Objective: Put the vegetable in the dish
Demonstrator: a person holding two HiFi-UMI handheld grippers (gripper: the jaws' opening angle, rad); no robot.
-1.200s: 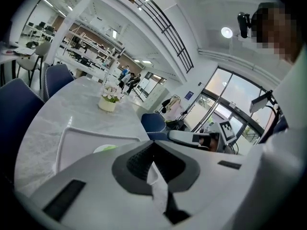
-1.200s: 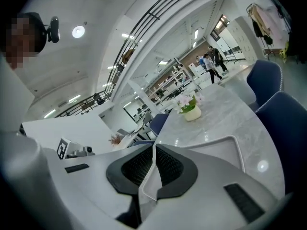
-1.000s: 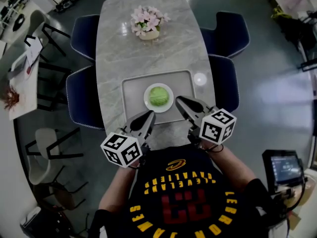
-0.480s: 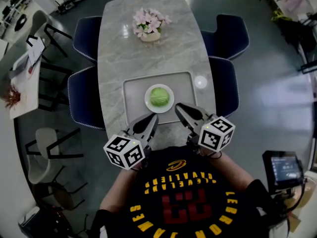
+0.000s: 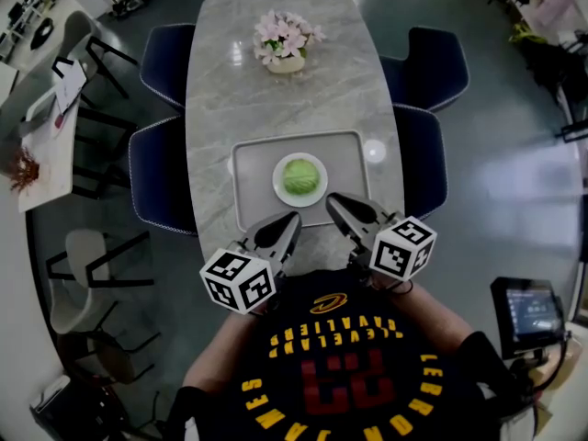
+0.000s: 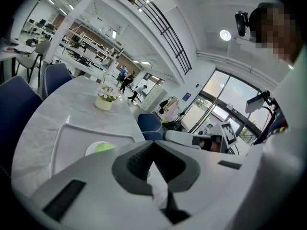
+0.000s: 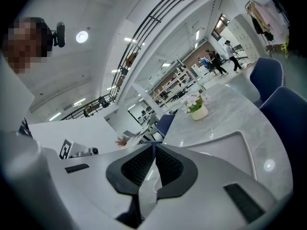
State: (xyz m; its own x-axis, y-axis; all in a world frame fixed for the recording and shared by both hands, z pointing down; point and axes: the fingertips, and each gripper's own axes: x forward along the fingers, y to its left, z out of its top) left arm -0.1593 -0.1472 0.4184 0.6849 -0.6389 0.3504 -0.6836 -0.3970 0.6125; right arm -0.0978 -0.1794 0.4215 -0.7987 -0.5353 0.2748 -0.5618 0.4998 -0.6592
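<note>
Worktop (image 5: 276, 108): grey marble, long axis running away from the person. Blue chairs (image 5: 163, 168) stand along both long edges.

Tray (image 5: 253, 168): pale grey and rectangular, lying at the near end of the worktop and centred between the long edges.

Dish (image 5: 279, 184): white and round, in the middle of the tray.

Vegetable (image 5: 300, 176): green and round, sitting in the dish. In the left gripper view the vegetable (image 6: 105, 147) shows just above the jaw housing, inside the dish (image 6: 92, 150) and within the tray rim (image 6: 61, 131).

Left gripper (image 5: 291, 221): over the near edge of the worktop, tip at the tray's near rim and pointing toward the dish. It is apart from the dish. In its own view the left gripper (image 6: 153, 143) has its jaws closed tip to tip, with nothing between them.

Right gripper (image 5: 333, 200): over the near right part of the tray, tip near the dish but not touching it. In its own view the right gripper (image 7: 154, 145) also has its jaws closed and empty.

Marker cubes: left (image 5: 239, 281) and right (image 5: 402, 246), both past the near edge, close to the person's torso.

Flowers (image 5: 287, 39): pink, in a pale pot near the far end, well apart from the tray. They also show in both gripper views (image 6: 104, 97) (image 7: 195, 107).

Disc (image 5: 374, 151): small and white, lying just beside the tray's right side near the right long edge.
</note>
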